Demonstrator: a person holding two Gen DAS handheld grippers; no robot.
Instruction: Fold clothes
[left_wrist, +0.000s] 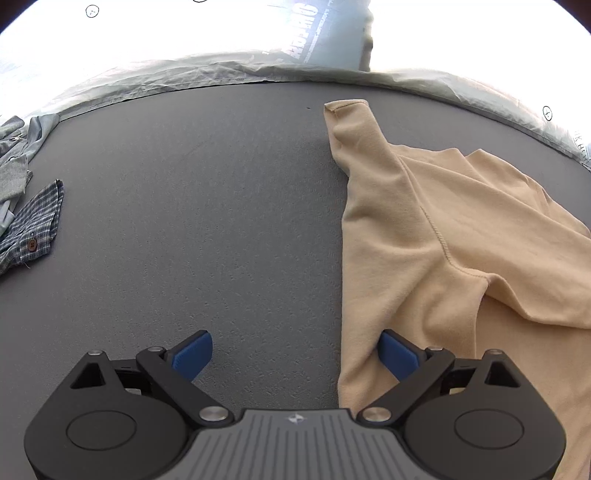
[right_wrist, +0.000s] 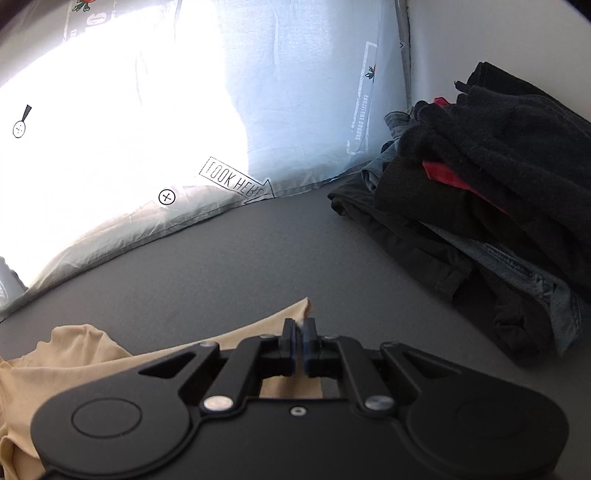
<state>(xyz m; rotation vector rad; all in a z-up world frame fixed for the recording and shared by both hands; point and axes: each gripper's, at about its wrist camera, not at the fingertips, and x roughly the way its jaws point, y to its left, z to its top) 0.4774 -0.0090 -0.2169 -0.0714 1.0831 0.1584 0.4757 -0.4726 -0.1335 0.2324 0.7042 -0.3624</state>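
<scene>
**Kid:** Down at the bottom of the left wrist view, why does the left gripper (left_wrist: 294, 356) stand so wide?

**Helper:** It holds nothing. Its blue pads sit on each side of the tan shirt's (left_wrist: 436, 240) left edge, so I think it is getting ready to grab there.

**Kid:** Where is the shirt?

**Helper:** It lies on the gray mat (left_wrist: 199, 206), on the right side of that view, with one sleeve pointing up.

**Kid:** And the right gripper (right_wrist: 300, 341)?

**Helper:** At the bottom middle of the right wrist view, it is pinched tight on a corner of the shirt (right_wrist: 291, 314), probably to lift it for a fold.

**Kid:** What's the dark pile (right_wrist: 491, 206)?

**Helper:** More clothes, at the right, out of the way.
</scene>
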